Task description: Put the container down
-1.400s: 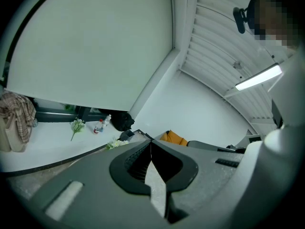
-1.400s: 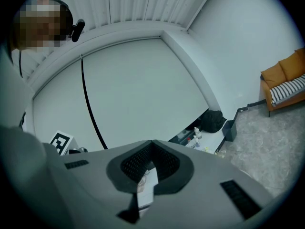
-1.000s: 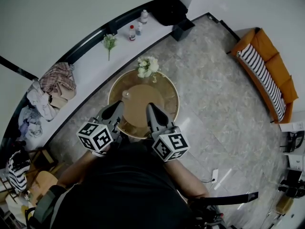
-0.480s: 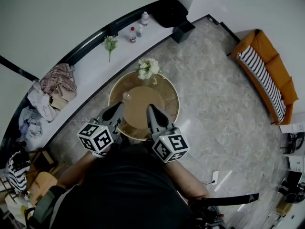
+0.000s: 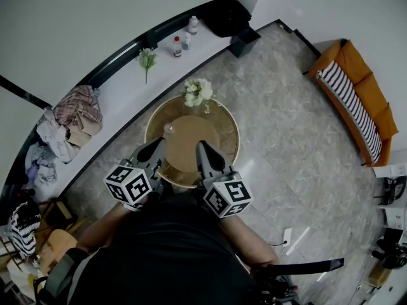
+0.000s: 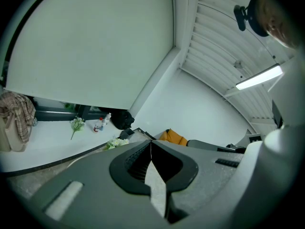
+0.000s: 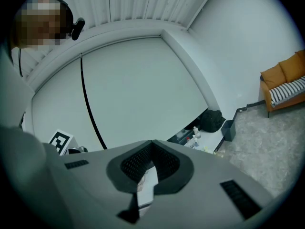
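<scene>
Person stands at a round brown glass-topped table (image 5: 224, 124) with a gripper in each hand. Both are held side by side over the table's near edge, pointing across it.

Left gripper (image 5: 158, 142): jaws fully closed, tips meeting, nothing between them. Its own view looks out over the room.

Right gripper (image 5: 200, 143): jaws likewise pressed together, empty.

Small clear container (image 5: 168, 128) stands on the left part of the table, just ahead of the left gripper's tips and apart from both grippers. It is too small to tell what is in it.

Bunch of white flowers (image 5: 198, 90) sits at the table's far edge. Beyond it, a long white ledge (image 5: 121, 91) carries small bottles (image 5: 177, 44) and a heap of clothes (image 5: 75, 110). An orange sofa (image 5: 356, 84) stands well apart at right, on a grey stone floor (image 5: 286, 126).
</scene>
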Demonstrator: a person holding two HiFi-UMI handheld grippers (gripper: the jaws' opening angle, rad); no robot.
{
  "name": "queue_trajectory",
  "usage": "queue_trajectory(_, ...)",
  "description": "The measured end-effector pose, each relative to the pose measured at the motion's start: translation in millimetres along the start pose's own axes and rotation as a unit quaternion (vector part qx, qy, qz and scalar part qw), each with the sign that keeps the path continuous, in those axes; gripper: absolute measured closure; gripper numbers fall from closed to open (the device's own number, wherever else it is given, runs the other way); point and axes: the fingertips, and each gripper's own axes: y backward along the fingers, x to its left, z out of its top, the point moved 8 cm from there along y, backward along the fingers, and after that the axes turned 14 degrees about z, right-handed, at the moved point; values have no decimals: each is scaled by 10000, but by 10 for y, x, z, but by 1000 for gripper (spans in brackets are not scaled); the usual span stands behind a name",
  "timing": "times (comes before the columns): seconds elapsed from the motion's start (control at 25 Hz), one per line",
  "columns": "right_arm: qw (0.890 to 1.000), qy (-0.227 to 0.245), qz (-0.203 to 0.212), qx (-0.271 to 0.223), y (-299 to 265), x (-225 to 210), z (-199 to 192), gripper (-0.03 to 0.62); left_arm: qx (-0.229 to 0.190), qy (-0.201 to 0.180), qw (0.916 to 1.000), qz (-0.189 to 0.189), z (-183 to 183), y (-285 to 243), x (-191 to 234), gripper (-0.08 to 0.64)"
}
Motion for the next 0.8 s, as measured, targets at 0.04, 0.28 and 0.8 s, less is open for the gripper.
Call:
queue_trajectory(0.04, 10000, -7, -5, 5, -1, -3, -3, 586, 7, 5, 10000, 2, -2, -2, 2, 555)
queue_trajectory(0.28, 10000, -23, 64, 16, -34, 17, -19, 586, 33, 35, 10000, 16, -4, -2, 31, 555)
queue_trajectory(0.8, 9999, -101, 43, 28, -82, 11, -56, 586, 112, 61, 9999, 23, -17, -33, 74, 555)
